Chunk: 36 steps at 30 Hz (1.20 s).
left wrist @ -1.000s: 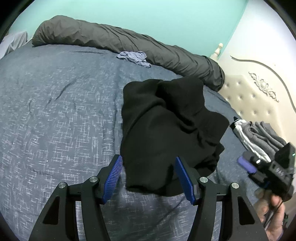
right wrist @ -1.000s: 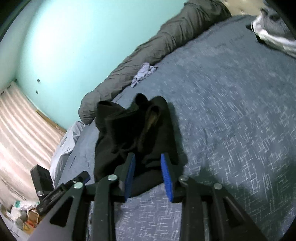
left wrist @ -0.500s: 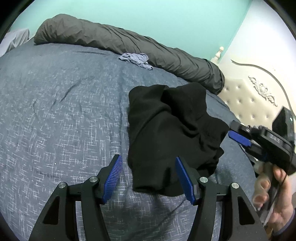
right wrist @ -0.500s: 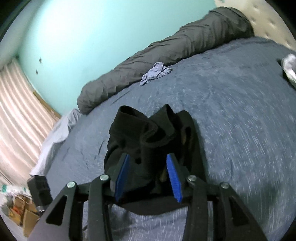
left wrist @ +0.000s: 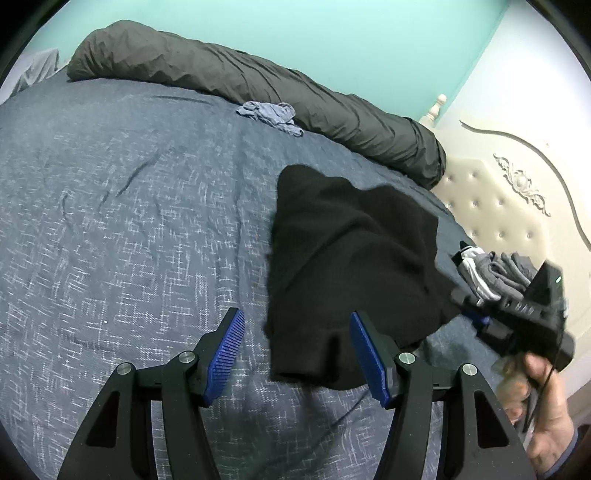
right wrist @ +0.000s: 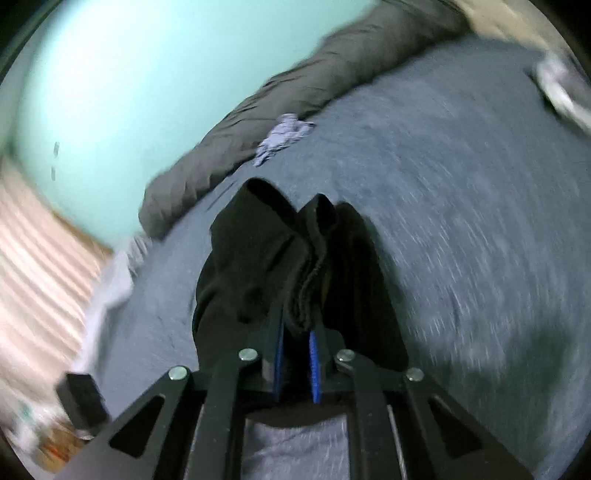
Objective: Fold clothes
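Fingers (right wrist: pixel 313 350) of right gripper (right wrist: pixel 297 363) pinching black garment (left wrist: pixel 351 266) | left gripper (left wrist: pixel 295 354) gaping wide, hovering over garment's near edge | garment lying on bed (left wrist: pixel 129 229)

A home bedroom is shown: a bed (left wrist: pixel 129 221) with a tufted headboard (left wrist: pixel 491 206), a rolled duvet (left wrist: pixel 258 85), and a teal wall (left wrist: pixel 332 33).
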### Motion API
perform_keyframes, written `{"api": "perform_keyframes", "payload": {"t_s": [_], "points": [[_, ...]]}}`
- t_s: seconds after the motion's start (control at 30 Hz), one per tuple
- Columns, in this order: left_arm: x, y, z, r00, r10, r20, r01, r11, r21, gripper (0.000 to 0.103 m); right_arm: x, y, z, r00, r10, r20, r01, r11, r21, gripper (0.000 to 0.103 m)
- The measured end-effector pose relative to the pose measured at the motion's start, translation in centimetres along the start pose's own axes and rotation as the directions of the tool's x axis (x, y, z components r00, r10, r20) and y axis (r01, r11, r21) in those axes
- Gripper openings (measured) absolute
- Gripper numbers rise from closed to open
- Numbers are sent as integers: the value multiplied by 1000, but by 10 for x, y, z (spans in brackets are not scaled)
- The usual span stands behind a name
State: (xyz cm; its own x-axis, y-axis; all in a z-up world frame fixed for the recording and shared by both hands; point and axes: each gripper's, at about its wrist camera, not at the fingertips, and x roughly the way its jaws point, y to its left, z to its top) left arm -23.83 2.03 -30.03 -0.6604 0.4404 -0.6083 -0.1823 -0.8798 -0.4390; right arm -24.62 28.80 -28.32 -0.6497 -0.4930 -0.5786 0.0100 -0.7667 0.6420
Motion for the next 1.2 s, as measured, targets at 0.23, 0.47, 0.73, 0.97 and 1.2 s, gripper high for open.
{"api": "perform_keyframes", "payload": {"t_s": [0.23,0.47,0.73,0.97,1.2], "points": [[5,-5,-2,1000,-3,-13,3,1000,9,63,0,-30,-7,999,-4,-42,7,997,74,24],[10,-6,-2,999,-15,-31,16,1000,21,63,-11,-3,43,998,-57,24,58,996,-74,39],[13,-5,-2,999,-21,-44,22,999,23,63,39,30,84,996,-71,-49,57,969,-239,52],[14,-1,-1,999,-22,-47,23,1000,12,63,72,33,88,989,-134,-69,109,953,-284,9],[13,3,0,999,-26,-46,25,1000,-7,63,59,2,88,979,-203,7,200,958,-207,0]]}}
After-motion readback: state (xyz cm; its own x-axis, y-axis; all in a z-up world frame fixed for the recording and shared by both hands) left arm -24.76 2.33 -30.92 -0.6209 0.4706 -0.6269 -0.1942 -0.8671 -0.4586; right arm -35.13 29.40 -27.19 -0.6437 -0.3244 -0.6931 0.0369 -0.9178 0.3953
